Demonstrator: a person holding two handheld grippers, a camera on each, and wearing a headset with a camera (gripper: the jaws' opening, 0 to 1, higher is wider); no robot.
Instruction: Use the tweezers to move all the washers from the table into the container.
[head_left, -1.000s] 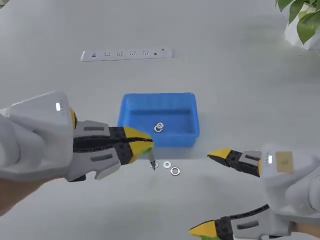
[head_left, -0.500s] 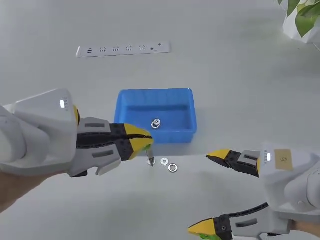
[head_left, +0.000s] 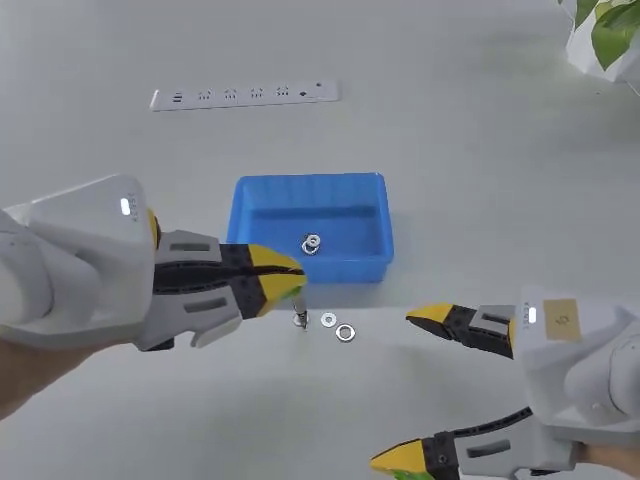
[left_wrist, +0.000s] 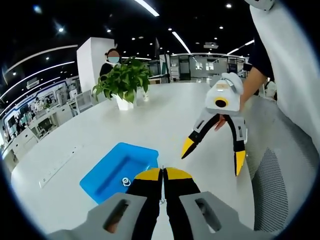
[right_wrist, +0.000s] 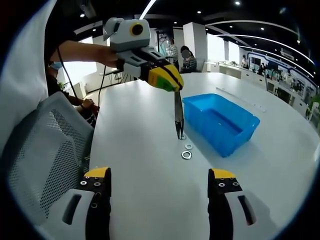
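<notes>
Since the left gripper is clamped on the tweezers and holds them tips-down, they're right at the nearest washer, two more washers just beside it, near the blue container. Right gripper hangs wide open, well apart, so there's plenty of bare table.

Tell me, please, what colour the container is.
The container is blue, clearest in the head view.

- Three washers are lying just in front of the one container.
- Two more washers, overlapping, are sitting inside the container.
- One pair of tweezers is showing.
- One power strip is lying beyond the container.
</notes>
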